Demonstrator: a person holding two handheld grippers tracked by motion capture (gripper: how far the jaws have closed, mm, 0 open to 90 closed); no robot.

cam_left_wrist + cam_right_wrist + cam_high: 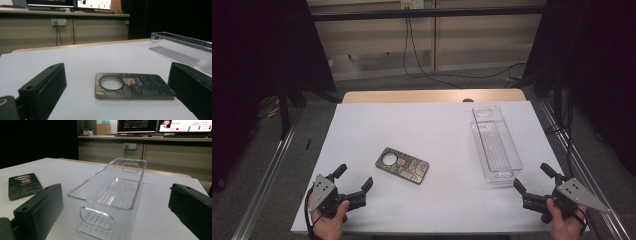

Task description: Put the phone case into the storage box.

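A dark patterned phone case (pixel 402 165) with a round camera hole lies flat near the middle of the white table. It also appears between the jaws in the left gripper view (pixel 132 86) and at far left in the right gripper view (pixel 23 185). A clear plastic bin (pixel 495 143) stands empty at the right, its long side running away from me (pixel 112 195) (pixel 182 48). My left gripper (pixel 354 178) rests open at the near left corner, just short of the case. My right gripper (pixel 534 178) is open at the near right, close to the bin's near end.
The white table top (pixel 432 130) has a wooden strip along its far edge. Metal rails run down both sides of the table. Cables hang on the far wall, and monitors stand on a counter beyond it.
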